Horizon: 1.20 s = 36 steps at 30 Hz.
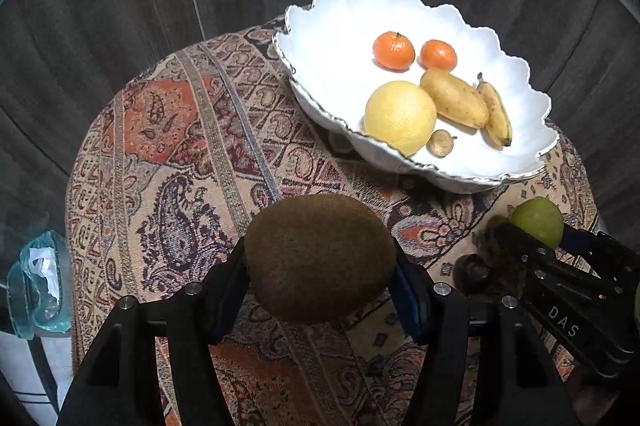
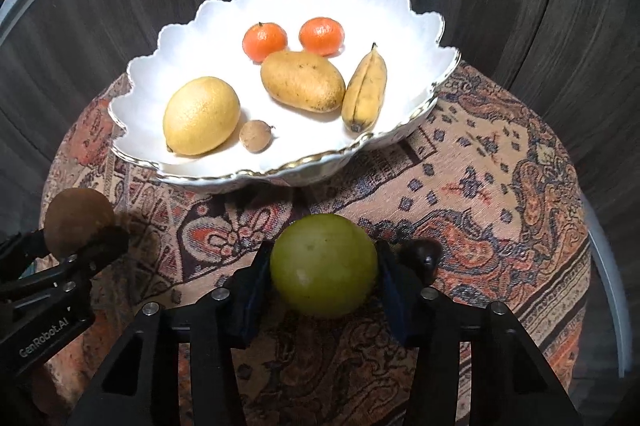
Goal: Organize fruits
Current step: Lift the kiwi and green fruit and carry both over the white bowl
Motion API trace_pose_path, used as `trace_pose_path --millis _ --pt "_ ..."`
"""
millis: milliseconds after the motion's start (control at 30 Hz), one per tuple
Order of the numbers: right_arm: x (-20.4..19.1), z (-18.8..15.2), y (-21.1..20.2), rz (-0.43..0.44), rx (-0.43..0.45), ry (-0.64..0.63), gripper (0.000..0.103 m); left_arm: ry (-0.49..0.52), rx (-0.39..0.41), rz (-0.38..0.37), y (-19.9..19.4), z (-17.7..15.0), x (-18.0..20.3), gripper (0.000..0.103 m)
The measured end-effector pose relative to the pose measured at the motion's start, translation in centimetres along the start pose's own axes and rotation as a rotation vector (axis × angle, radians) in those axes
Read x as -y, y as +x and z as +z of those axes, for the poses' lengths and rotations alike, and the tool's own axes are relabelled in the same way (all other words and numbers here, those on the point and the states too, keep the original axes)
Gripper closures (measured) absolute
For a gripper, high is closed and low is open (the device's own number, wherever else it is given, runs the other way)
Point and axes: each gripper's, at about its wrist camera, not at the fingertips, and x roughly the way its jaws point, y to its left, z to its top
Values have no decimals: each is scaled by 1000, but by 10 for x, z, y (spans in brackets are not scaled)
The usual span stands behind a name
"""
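Note:
My left gripper (image 1: pixel 320 268) is shut on a fuzzy brown kiwi (image 1: pixel 320 254), held over the patterned cloth in front of the bowl. In the right wrist view that kiwi (image 2: pixel 76 220) shows at the far left. My right gripper (image 2: pixel 325 268) is shut on a round green fruit (image 2: pixel 324 258), both pads pressing its sides; the same fruit (image 1: pixel 538 222) appears at the right of the left wrist view. The white scalloped bowl (image 2: pixel 280 168) with a gold rim holds two mandarins (image 2: pixel 265 40), a lemon (image 2: pixel 200 114), a yellow mango (image 2: pixel 302 80), a small banana (image 2: pixel 365 88) and a small brown fruit (image 2: pixel 256 135).
A small dark fruit (image 2: pixel 424 256) lies on the cloth just right of my right gripper's finger. The round table (image 2: pixel 500 154) is covered by a paisley cloth and drops off on all sides to a dark wood floor. A plastic bag (image 1: pixel 36 282) lies beside the table at the left.

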Motion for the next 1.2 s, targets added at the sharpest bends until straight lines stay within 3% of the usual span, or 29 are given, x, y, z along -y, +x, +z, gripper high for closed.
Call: trace_pose_path --millis 467,1200 --pt "3 1 -46 4 77 6 53 16 71 -11 -40 8 9 40" --pt "7 36 -100 -8 193 5 53 40 173 -38 -89 40 20 40"
